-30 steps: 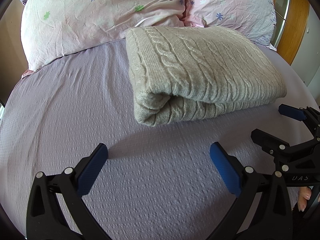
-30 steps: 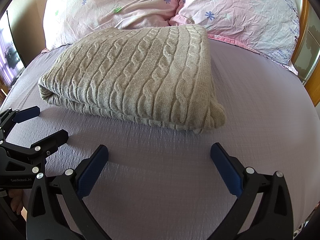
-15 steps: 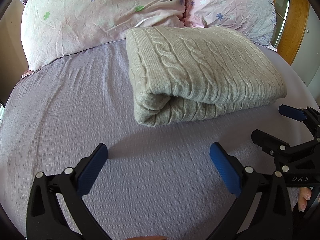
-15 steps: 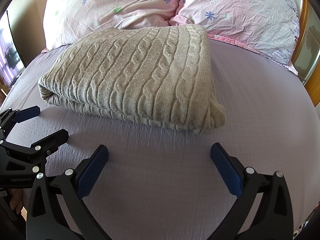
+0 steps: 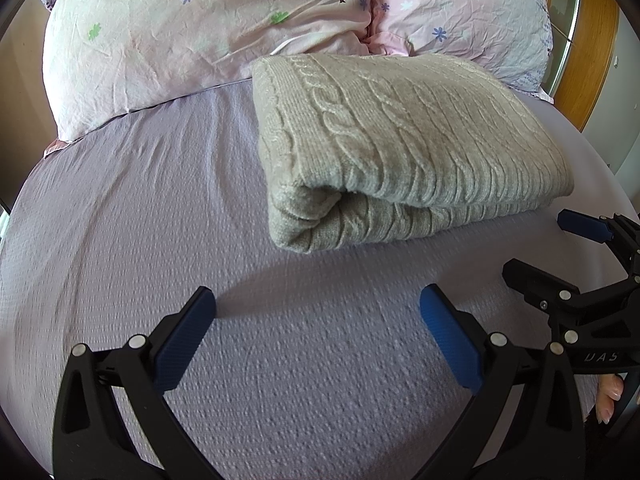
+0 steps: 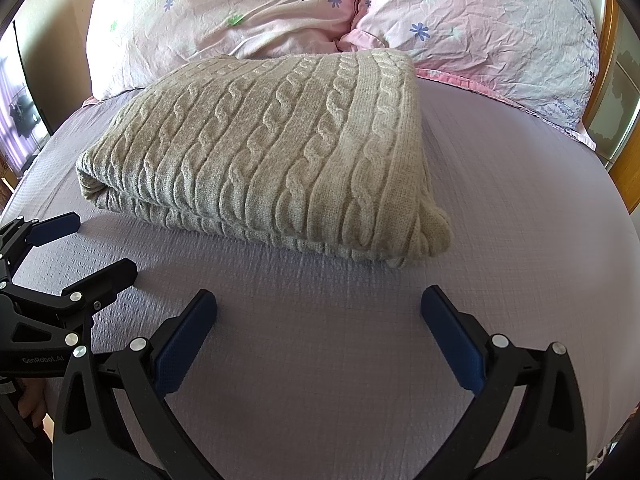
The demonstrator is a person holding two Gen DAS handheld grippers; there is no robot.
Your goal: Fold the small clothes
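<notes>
Beige cable-knit makes up the folded sweater (image 5: 400, 152), which we take as our landmark: it lies as a thick rectangular bundle on the lavender bedsheet (image 5: 140, 220), its far edge right up against the two pink floral pillows (image 5: 192, 40) at the head of the bed. From our left wrist view the rolled, open end of the fold faces us; from the right wrist view we see the long cabled top and a rounded corner (image 6: 432, 232) nearest us.

Our left gripper (image 5: 316, 328) hovers over bare sheet just short of the sweater's near edge, its blue pads (image 5: 184, 340) spread wide with nothing between them. Our right gripper (image 6: 318, 328) sits likewise on our side of the sweater, pads (image 6: 452, 340) wide apart and holding nothing. Neither touches the knit. Each gripper shows in the other's view, side by side near the sweater's front edge. A wooden frame (image 5: 592, 40) stands beyond the sweater, past the pillows.
</notes>
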